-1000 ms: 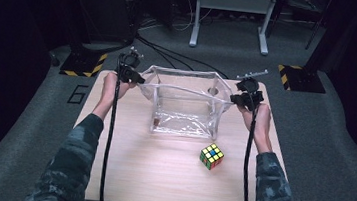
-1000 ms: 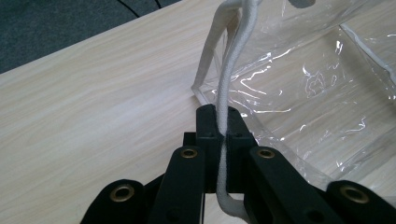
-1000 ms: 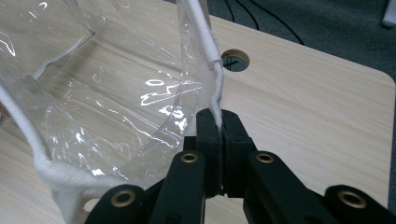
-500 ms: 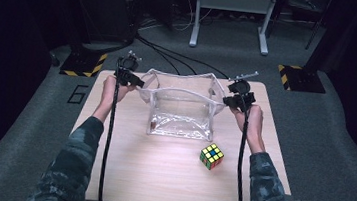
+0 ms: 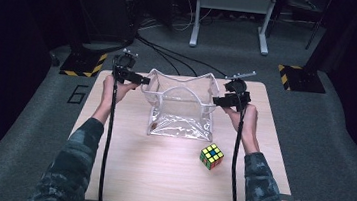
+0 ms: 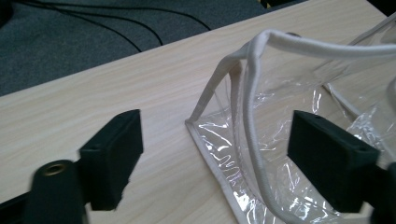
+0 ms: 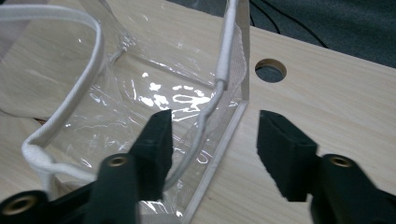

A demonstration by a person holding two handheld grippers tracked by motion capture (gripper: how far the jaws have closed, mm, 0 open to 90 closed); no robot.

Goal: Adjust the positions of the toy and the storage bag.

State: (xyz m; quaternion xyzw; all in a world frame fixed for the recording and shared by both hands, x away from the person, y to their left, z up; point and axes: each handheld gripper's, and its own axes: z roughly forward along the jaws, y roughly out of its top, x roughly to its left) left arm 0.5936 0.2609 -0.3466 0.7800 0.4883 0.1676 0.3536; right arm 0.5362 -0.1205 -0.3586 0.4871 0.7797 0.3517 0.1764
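Note:
A clear plastic bag (image 5: 180, 116) with white trim stands open at the back middle of the wooden table (image 5: 158, 179). My left gripper (image 5: 137, 79) is at the bag's upper left corner and my right gripper (image 5: 218, 101) at its upper right corner. In the left gripper view the gripper (image 6: 215, 149) is open, with the bag's corner (image 6: 219, 154) and white strap (image 6: 254, 130) between its jaws. In the right gripper view the gripper (image 7: 212, 135) is also open, astride the bag's side seam (image 7: 224, 140). A Rubik's cube (image 5: 211, 156) lies on the table in front of the bag, toward the right.
A small brown item (image 5: 154, 126) lies at the bag's front left bottom corner. A round hole (image 7: 270, 70) in the tabletop is just beyond the bag. Black cables trail from both grippers toward me. Grey floor, a metal stand (image 5: 230, 15) and cables lie past the table.
My right gripper has moved left and toward me, and the bag's mouth has become narrower. The left gripper has hardly moved.

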